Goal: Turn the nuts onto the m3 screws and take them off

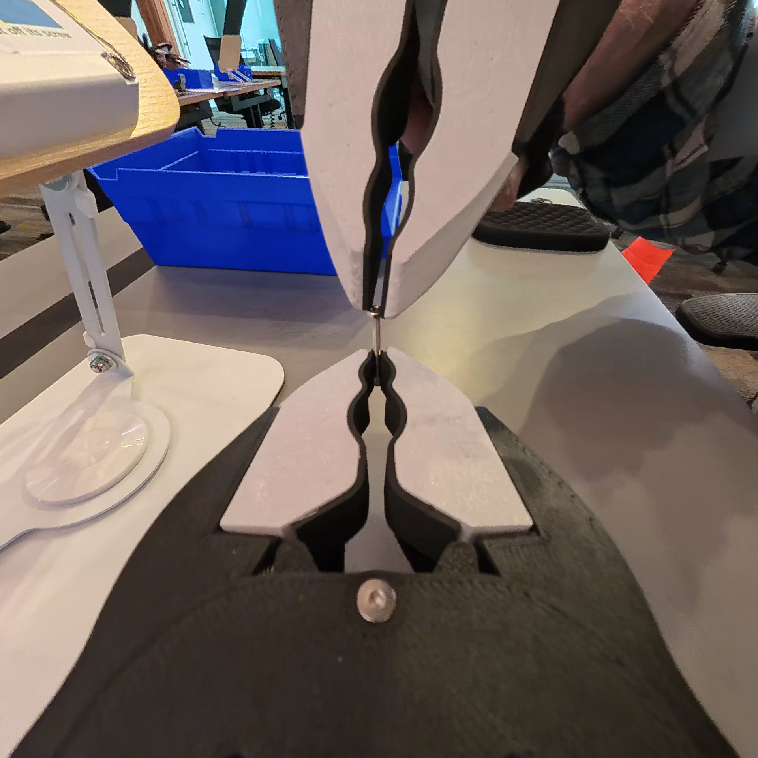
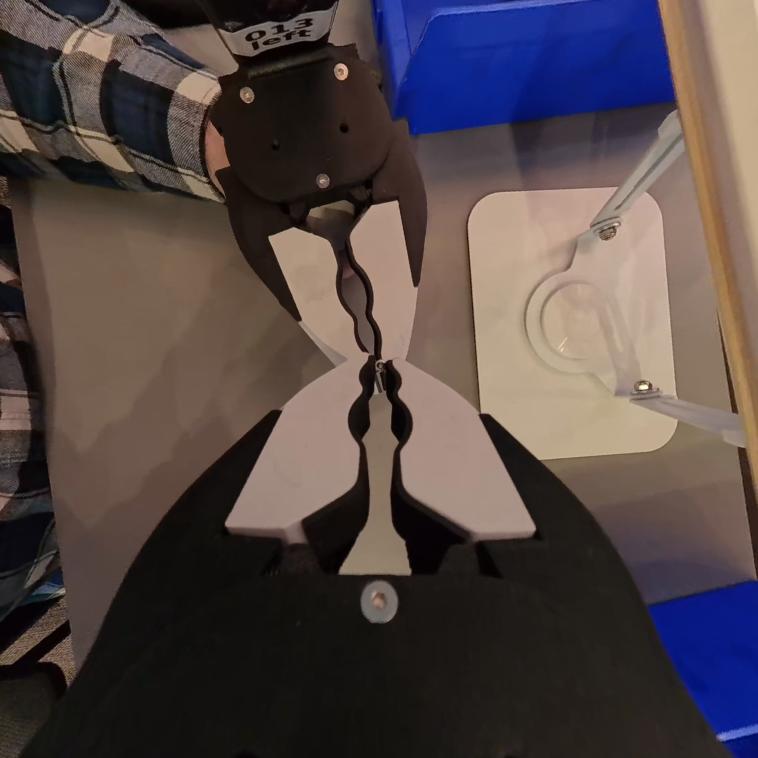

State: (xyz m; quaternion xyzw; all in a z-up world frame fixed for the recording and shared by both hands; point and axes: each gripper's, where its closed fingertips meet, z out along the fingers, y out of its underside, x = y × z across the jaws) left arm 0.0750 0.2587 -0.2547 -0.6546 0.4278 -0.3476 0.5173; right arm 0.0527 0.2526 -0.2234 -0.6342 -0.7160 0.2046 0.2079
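Right now I have both grippers tip to tip above the grey table (image 1: 492, 295), sharing one small metal screw (image 1: 376, 334). My left gripper (image 1: 376, 356) is clenched on the lower end of its thin shank, the black pads (image 1: 366, 371) pressed against it on both sides. My right gripper (image 2: 381, 366) comes in from above in the left view, its jaws closed on the head end, where a small silvery ring-shaped part shows at the tips. The screw hangs in the air between the two sets of tips, clear of the table. A white stand (image 2: 512, 254) with a flat base sits just beside the grippers, carrying a wooden board (image 1: 135, 135). A blue bin (image 1: 229, 213) stands behind them. A plaid sleeve (image 2: 102, 123) runs along the left gripper's handle
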